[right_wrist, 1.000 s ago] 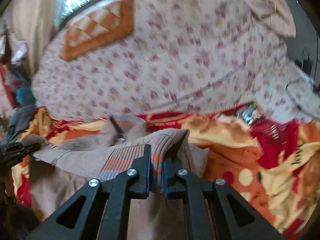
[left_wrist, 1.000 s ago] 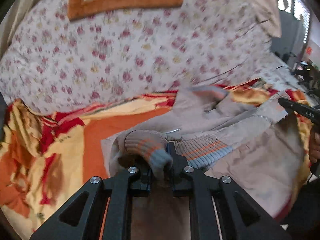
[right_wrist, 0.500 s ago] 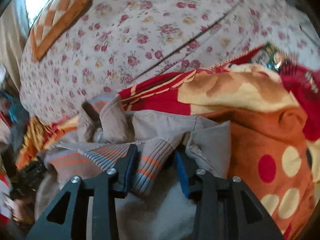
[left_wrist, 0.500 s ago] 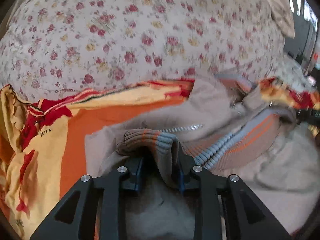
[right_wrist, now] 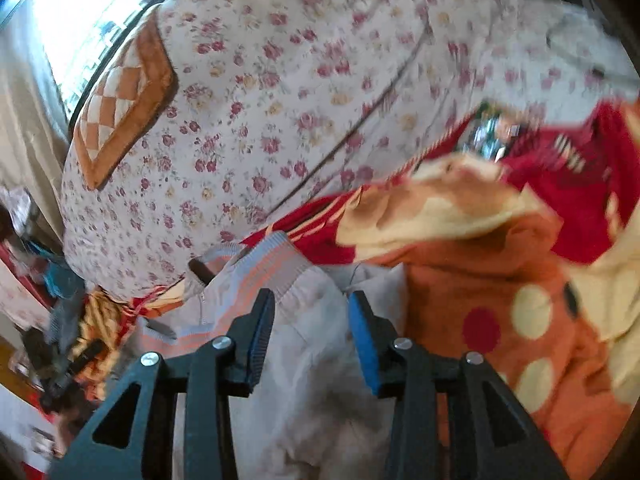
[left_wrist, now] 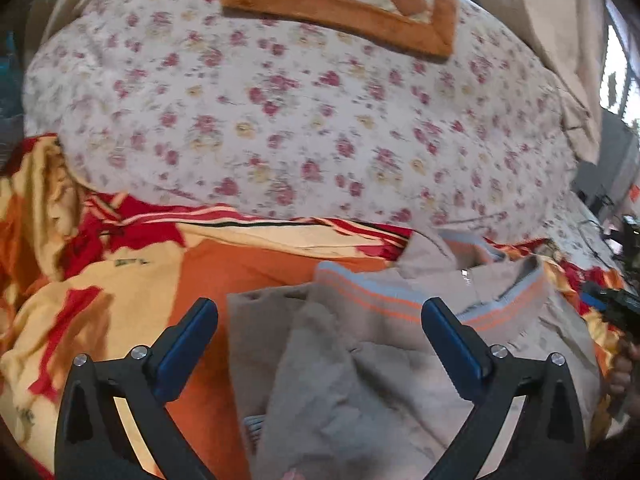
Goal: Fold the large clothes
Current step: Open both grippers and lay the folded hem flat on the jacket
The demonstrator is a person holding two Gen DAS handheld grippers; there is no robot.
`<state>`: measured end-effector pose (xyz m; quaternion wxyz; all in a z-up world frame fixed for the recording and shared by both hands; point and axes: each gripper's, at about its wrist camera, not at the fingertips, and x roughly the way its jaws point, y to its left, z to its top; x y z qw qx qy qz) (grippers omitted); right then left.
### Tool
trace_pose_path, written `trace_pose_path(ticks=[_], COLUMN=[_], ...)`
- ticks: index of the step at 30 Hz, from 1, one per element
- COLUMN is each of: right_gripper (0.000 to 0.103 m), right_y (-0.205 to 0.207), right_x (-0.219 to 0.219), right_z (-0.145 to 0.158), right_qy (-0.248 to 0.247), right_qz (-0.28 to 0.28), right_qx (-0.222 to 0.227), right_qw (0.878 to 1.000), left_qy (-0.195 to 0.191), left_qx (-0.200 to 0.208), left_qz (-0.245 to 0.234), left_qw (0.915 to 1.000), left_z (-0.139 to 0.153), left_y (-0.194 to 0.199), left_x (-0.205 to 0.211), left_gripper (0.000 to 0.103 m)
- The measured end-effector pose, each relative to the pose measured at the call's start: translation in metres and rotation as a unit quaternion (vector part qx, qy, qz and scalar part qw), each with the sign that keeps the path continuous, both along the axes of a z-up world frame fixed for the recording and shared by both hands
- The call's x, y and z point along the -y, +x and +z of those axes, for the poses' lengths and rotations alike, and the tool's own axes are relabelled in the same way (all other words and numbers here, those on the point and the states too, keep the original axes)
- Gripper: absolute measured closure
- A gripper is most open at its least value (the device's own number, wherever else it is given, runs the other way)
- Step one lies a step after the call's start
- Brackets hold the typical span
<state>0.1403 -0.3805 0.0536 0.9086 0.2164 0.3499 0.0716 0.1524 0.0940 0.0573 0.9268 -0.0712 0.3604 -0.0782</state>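
Left tool (left_wrist: 320,320): released, blue pads spread wide, nothing between them. Hovers over beige jacket (left_wrist: 360,380), which lies crumpled on orange-yellow-red blanket (left_wrist: 120,300) on the bed. Ribbed hem (left_wrist: 380,292) with grey and orange stripes folded across jacket's far part; small zipper pull (left_wrist: 465,276) glints just beyond. Floral quilt (left_wrist: 280,120) heaped behind blanket, orange checkered cushion (left_wrist: 344,0) lying on top of it.

Right tool (right_wrist: 310,320): released too, jaws parted less widely, over pale jacket cloth (right_wrist: 312,360); contact with fabric cannot be told. Striped ribbed band (right_wrist: 264,268) just ahead of left pad. Blanket's orange patch with cream and red dots (right_wrist: 500,320) beside right pad. Same quilt (right_wrist: 280,80) and cushion (right_wrist: 120,108) beyond, blurred. Other tool seen dimly at far left edge, among clutter.
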Motion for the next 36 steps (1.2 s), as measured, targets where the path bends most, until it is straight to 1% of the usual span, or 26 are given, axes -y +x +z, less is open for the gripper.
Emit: trace_pose_path(ticks=[3,4,5,6,7,8,9,10,11,12,13,14,15,16,17,19,23,25,27,29,30,32,33,34,35,36], right_gripper=[0.063,0.063,0.067,0.077,0.08,0.081,0.081,0.081,0.081,0.081,0.081,0.084,0.084,0.085,0.085,0.085,0.082,0.08,0.079,0.079,0.079,0.079,0.078,0.077,0.067,0.049], right_y=[-0.005,-0.002,0.003,0.012,0.021,0.037,0.048,0.062,0.075,0.083,0.09,0.097,0.101,0.103,0.106,0.111,0.112,0.111,0.111,0.109,0.106,0.092,0.079,0.063,0.05,0.034], right_x=[-0.022,-0.032,-0.043,-0.057,-0.067,-0.083,-0.09,-0.095,-0.096,-0.095,-0.09,-0.083,-0.075,-0.07,-0.068,-0.069,-0.069,-0.065,-0.064,-0.064,-0.065,-0.068,-0.07,-0.074,-0.079,-0.087], right_z=[0.027,0.034,0.038,0.041,0.04,0.036,0.029,0.018,0.001,-0.014,-0.032,-0.051,-0.064,-0.066,-0.066,-0.069,-0.068,-0.068,-0.068,-0.061,-0.054,-0.028,-0.009,0.011,0.023,0.033], right_qy=[-0.074,-0.094,-0.11,-0.119,-0.127,-0.139,-0.15,-0.164,-0.174,-0.185,-0.197,-0.198,-0.184,-0.174,-0.175,-0.177,-0.169,-0.152,-0.138,-0.131,-0.134,-0.142,-0.136,-0.134,-0.14,-0.152], right_qz=[0.024,0.037,0.051,0.064,0.072,0.092,0.097,0.091,0.092,0.088,0.08,0.078,0.079,0.078,0.078,0.081,0.085,0.088,0.091,0.086,0.081,0.069,0.071,0.075,0.081,0.092], right_qx=[0.052,0.057,0.056,0.044,0.029,0.0,-0.025,-0.056,-0.08,-0.094,-0.11,-0.127,-0.128,-0.113,-0.111,-0.111,-0.11,-0.11,-0.109,-0.102,-0.095,-0.066,-0.039,-0.012,0.005,0.019], right_qw=[0.996,0.993,0.991,0.99,0.989,0.986,0.984,0.981,0.977,0.974,0.971,0.969,0.971,0.975,0.975,0.975,0.976,0.978,0.98,0.982,0.983,0.985,0.987,0.988,0.987,0.984], left_qy=[-0.012,-0.016,-0.019,-0.02,-0.023,-0.029,-0.034,-0.023,-0.002,0.031,0.057,0.069,0.058,0.054,0.067,0.08,0.055,0.05,0.048,0.035,0.019,-0.003,-0.005,-0.009,-0.012,-0.015], left_qx=[0.0,0.001,0.001,0.0,-0.005,-0.014,-0.027,-0.049,-0.067,-0.092,-0.104,-0.105,-0.099,-0.089,-0.078,-0.089,-0.097,-0.101,-0.104,-0.104,-0.097,-0.073,-0.06,-0.037,-0.017,0.002], left_qz=[0.002,0.004,0.005,0.011,0.014,0.009,0.001,-0.009,-0.012,-0.006,0.001,0.001,0.0,0.013,0.017,0.016,0.015,0.007,0.003,-0.006,-0.011,0.002,0.008,0.007,-0.002,-0.013], left_qw=[0.9999,0.9999,0.9998,0.9997,0.9996,0.9994,0.9991,0.9985,0.9977,0.9952,0.9929,0.992,0.9934,0.9945,0.9945,0.9927,0.9936,0.9936,0.9934,0.9939,0.995,0.9973,0.9981,0.9993,0.9998,0.9998], left_z=[0.014,0.019,0.022,0.025,0.024,0.021,0.015,0.001,-0.014,-0.037,-0.056,-0.072,-0.08,-0.075,-0.071,-0.075,-0.074,-0.075,-0.075,-0.074,-0.068,-0.049,-0.036,-0.019,-0.007,0.005], left_y=[-0.001,0.0,0.002,0.006,0.013,0.021,0.03,0.043,0.053,0.062,0.066,0.066,0.065,0.066,0.066,0.07,0.074,0.075,0.076,0.075,0.073,0.062,0.054,0.04,0.027,0.011], left_x=[0.011,0.018,0.025,0.036,0.044,0.051,0.058,0.067,0.072,0.072,0.07,0.066,0.061,0.06,0.064,0.068,0.061,0.061,0.062,0.06,0.055,0.048,0.048,0.049,0.053,0.061], left_gripper=[0.009,0.009,0.009,0.01,0.012,0.018,0.025,0.028,0.035,0.04,0.042,0.043,0.043,0.043,0.043,0.043,0.041,0.037,0.035,0.036,0.041,0.052,0.052,0.052,0.052,0.052])
